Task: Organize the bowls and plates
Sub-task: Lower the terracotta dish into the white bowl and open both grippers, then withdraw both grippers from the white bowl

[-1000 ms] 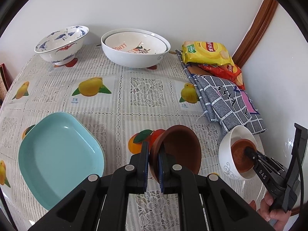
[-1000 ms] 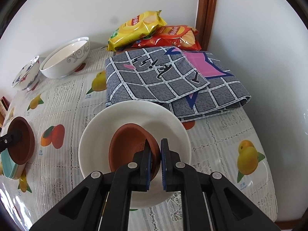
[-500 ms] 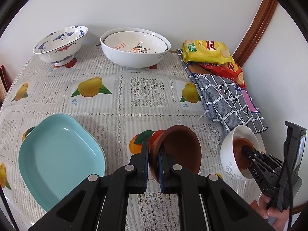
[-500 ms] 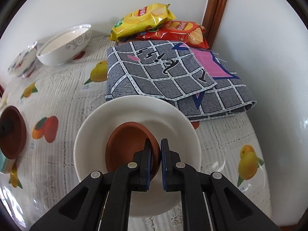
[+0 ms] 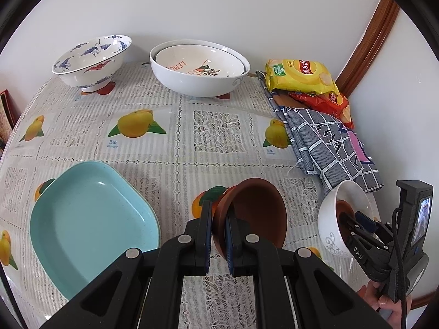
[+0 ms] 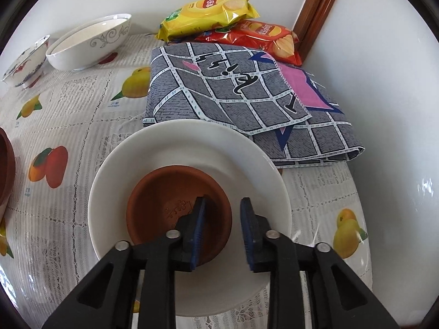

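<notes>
My left gripper [image 5: 218,233] is shut on the rim of a brown clay bowl [image 5: 255,216], held tilted above the tablecloth. My right gripper [image 6: 222,227] is open; its fingers straddle the near rim of a second small brown clay bowl [image 6: 170,205] that sits inside a white bowl [image 6: 192,145]. In the left wrist view that white bowl [image 5: 332,216] stands at the right with the right gripper [image 5: 354,226] at it. A teal plate [image 5: 87,219] lies at the left.
At the back stand a blue-patterned bowl [image 5: 92,60] and two nested white bowls [image 5: 200,68]. Chip bags [image 6: 211,8] and a folded grey checked cloth [image 6: 241,93] lie by the wall. The table edge is near at the right.
My right gripper has opened and let go of the small brown bowl, which now rests in the white bowl. The left gripper still holds its bowl, hardly moved.
</notes>
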Demonstrator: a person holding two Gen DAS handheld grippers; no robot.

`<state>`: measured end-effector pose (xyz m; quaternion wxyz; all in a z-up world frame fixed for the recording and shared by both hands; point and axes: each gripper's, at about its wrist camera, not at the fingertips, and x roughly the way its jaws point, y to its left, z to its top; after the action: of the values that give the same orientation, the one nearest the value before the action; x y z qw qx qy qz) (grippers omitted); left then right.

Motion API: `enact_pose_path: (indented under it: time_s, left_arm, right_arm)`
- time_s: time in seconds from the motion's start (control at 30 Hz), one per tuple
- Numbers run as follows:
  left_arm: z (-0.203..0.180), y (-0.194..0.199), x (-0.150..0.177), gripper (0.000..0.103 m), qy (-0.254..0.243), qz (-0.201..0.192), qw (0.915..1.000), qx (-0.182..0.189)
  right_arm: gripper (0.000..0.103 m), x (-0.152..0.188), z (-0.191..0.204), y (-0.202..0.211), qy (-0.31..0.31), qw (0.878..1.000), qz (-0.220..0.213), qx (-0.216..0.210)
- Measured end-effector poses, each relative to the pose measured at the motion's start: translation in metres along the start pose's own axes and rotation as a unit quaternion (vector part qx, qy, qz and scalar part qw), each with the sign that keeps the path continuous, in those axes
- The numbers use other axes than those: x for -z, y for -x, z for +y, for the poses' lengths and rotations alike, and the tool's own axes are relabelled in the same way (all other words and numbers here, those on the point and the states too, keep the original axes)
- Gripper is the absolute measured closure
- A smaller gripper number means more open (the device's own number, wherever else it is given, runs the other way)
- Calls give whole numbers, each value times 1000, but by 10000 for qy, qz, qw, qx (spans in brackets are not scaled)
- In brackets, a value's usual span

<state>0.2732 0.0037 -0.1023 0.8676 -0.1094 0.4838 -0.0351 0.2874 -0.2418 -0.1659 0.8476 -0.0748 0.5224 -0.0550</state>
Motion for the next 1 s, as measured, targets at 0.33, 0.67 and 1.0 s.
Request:
enact_pose_path:
  time_s: [0.33, 0.67, 1.0]
  left_arm:
    - [-18, 13, 6, 94, -103, -93, 9998, 124]
    - [-67, 25, 15, 94, -404, -195, 9985, 328]
    - [-121, 19, 23, 94, -713, -175, 9964, 420]
  right_arm:
    - [68, 8, -22, 38, -326, 9983, -391, -271]
    - [60, 26, -66, 88, -608, 9936, -923, -241]
    - [59, 51, -109, 95, -855, 9915, -949, -233]
